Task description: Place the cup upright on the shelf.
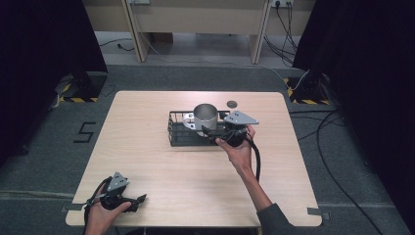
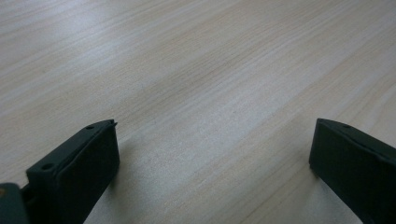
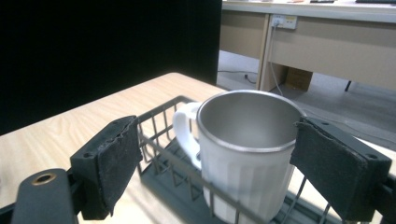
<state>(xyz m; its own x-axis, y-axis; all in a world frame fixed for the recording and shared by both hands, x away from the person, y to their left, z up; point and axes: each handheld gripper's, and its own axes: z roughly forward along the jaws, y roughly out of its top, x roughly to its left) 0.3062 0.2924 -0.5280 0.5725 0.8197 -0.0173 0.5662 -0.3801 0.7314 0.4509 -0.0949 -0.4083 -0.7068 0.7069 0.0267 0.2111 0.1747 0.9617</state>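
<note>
A white mug [image 3: 243, 154] with a steel inside and a white handle stands upright in a black wire basket [image 3: 159, 140]. In the high view the mug [image 1: 205, 116] is in the middle of the basket [image 1: 178, 132]. My right gripper [image 3: 217, 163] is open just outside the basket's near wall, with the jaws spread wider than the mug and level with its upper half. The left jaw is clear of the handle, while the right jaw is close beside the mug's wall. At the table's front left corner my left gripper [image 1: 139, 199] is open over bare wood [image 2: 212, 93].
A small dark disc [image 1: 232, 103] lies on the table [image 1: 147, 152] behind the basket, near the far edge. Black curtains stand to both sides, and cables run over the floor at the right.
</note>
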